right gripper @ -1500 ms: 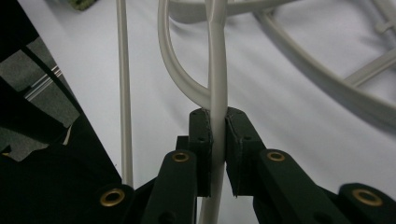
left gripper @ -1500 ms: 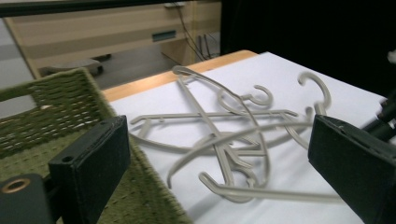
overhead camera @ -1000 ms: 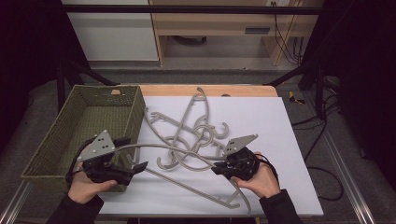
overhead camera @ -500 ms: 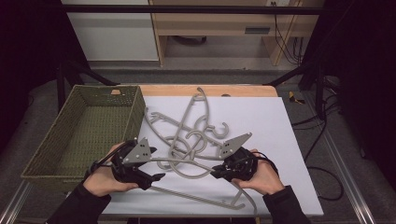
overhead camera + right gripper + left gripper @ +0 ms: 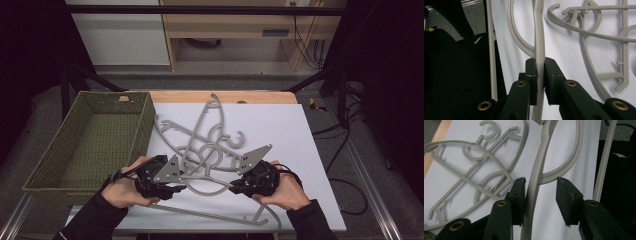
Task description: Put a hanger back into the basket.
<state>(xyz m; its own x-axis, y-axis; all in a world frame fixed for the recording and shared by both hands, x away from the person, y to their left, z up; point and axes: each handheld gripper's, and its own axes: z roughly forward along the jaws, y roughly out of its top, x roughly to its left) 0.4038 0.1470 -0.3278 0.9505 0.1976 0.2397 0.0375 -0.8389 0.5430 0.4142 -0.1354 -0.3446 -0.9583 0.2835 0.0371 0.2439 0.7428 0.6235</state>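
A grey plastic hanger (image 5: 207,181) lies across the front of the white board between my two grippers. My right gripper (image 5: 235,187) is shut on one shoulder arm of it, and in the right gripper view both pads (image 5: 532,72) press on the grey bar (image 5: 539,37). My left gripper (image 5: 180,189) is at the other arm. Its jaws have just been closing, and the hanger's bar (image 5: 534,187) stands between them. One pad (image 5: 520,195) touches the bar while the other (image 5: 565,197) is still apart from it.
Several more grey hangers (image 5: 200,135) lie tangled in the middle of the white board (image 5: 280,130). Another hanger (image 5: 215,215) lies along the front edge. A green woven basket (image 5: 117,93) stands at the left, close to my left hand.
My left gripper has moved right, from the basket's front corner to the hanger, and its jaws have narrowed around the bar. The right gripper has kept still, gripping the hanger.
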